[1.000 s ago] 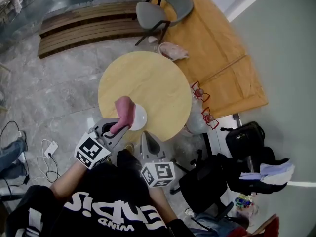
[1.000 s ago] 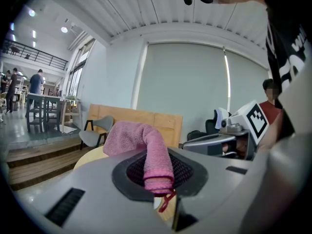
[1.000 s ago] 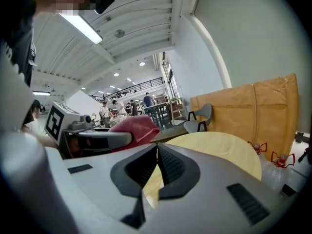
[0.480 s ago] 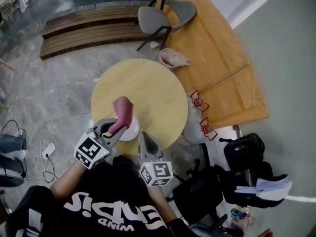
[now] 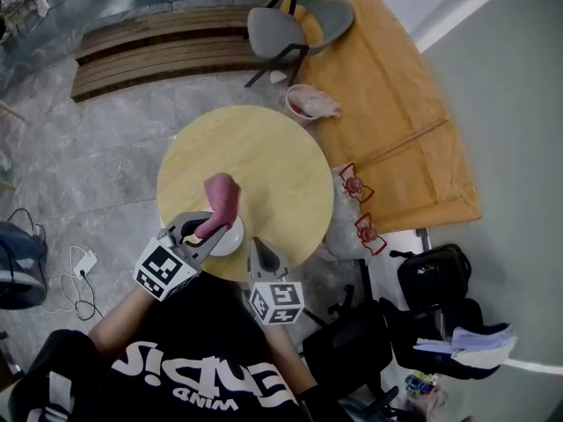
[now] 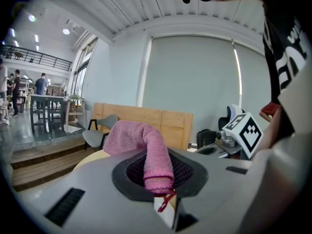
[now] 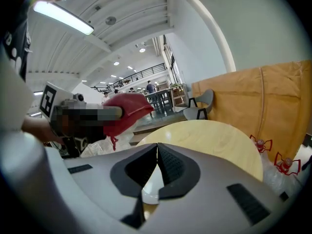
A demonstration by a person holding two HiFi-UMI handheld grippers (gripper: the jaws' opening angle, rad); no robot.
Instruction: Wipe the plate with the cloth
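A white plate (image 5: pixel 232 241) lies at the near edge of the round wooden table (image 5: pixel 264 156). My left gripper (image 5: pixel 205 229) hovers at the plate's left side, shut on a pink cloth (image 5: pixel 220 197) that stands up and droops over the plate. In the left gripper view the cloth (image 6: pixel 145 147) runs down into the left gripper (image 6: pixel 161 182). My right gripper (image 5: pixel 255 246) points at the plate's right rim. Its jaws meet at the tips (image 7: pixel 156 147) with nothing between them, and the plate (image 7: pixel 148 185) shows below them. The cloth (image 7: pixel 126 109) appears at the left of that view.
Behind the table are a grey chair (image 5: pixel 286 25), a pink bin (image 5: pixel 308 102) and wooden steps (image 5: pixel 149 47). An orange board (image 5: pixel 387 104) lies at the right. A plastic bag (image 5: pixel 350 214) leans by the table. Black bags (image 5: pixel 431 275) and cables (image 5: pixel 84 266) are on the floor.
The head view has shifted, so the table and plate now sit lower and further left in it. The cloth stays held over the plate and the right gripper stays beside the rim.
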